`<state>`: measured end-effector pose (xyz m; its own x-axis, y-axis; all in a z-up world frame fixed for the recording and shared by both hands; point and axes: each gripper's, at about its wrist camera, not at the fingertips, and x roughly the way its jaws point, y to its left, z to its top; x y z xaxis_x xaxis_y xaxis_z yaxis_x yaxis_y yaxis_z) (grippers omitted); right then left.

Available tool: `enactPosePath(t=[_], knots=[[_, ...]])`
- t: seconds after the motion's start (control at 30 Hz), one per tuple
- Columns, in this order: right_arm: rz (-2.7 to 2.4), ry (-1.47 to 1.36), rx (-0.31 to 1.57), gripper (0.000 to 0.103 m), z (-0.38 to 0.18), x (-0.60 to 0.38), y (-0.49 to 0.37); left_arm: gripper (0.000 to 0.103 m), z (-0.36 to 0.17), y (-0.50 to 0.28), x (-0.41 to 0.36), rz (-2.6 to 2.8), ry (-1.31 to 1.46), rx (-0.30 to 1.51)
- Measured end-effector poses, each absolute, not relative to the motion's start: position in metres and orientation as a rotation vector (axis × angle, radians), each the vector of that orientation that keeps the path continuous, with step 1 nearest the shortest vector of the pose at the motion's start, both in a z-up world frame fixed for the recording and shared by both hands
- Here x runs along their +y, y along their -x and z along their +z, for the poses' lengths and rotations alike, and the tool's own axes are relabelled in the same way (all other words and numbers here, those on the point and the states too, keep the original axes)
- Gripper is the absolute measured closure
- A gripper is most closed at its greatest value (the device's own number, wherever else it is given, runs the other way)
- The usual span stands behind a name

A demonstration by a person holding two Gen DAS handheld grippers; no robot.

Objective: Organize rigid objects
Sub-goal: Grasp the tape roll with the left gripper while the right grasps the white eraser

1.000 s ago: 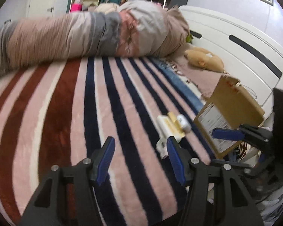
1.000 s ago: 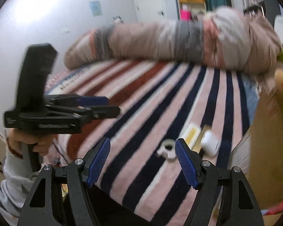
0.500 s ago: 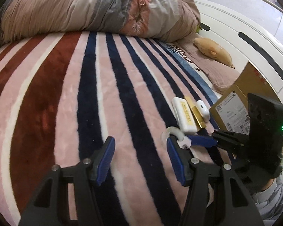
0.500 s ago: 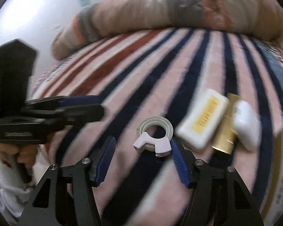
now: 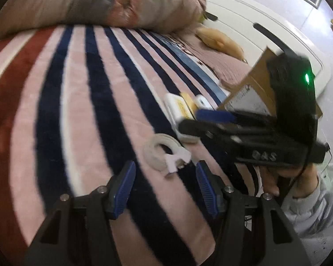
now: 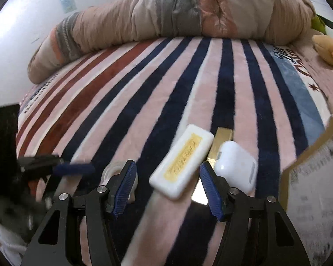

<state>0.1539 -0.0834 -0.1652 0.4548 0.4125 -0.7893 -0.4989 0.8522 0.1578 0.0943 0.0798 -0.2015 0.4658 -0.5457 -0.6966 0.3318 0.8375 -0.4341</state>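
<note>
On the striped blanket lie a white ring-shaped tape holder (image 5: 164,153), a white flat box with a gold label (image 6: 182,161), a gold bar (image 6: 221,141) and a white earbud case (image 6: 236,166). My left gripper (image 5: 165,185) is open, just short of the tape holder. My right gripper (image 6: 166,188) is open, its fingers either side of the white box's near end. The tape holder (image 6: 112,174) is partly hidden behind the right gripper's left finger. The right gripper also shows in the left wrist view (image 5: 195,120), above the white box (image 5: 177,110).
A cardboard box (image 6: 315,177) stands at the right edge of the bed, also in the left wrist view (image 5: 253,93). A rolled quilt (image 6: 177,11) lies along the far side. A plush toy (image 5: 219,41) lies by the white headboard (image 5: 266,28).
Both grippers have moved closer to the objects. The left now faces the tape holder; the right has shifted from the tape holder to the white box.
</note>
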Motion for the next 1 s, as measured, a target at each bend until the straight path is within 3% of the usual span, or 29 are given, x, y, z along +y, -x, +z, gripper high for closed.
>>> enactPosePath(t=[0.17,0.23,0.93,1.0], knots=[[0.517,0.115,0.973,0.052,-0.167,-0.075,-0.171,0.051,-0.203,-0.102,0.058,-0.485,0.192,0.924],[0.515,0.096,0.983,0.052,-0.164,-0.074,-0.177,0.061,-0.205,-0.103,0.051,-0.436,0.146,0.909],[0.470,0.202,1.045,0.047,-0.181,-0.060,-0.167,0.061,-0.187,-0.079,0.125,-0.297,0.211,0.860],[0.466,0.179,1.028,0.057,-0.181,-0.062,-0.167,0.061,-0.189,-0.080,0.125,-0.303,0.218,0.861]])
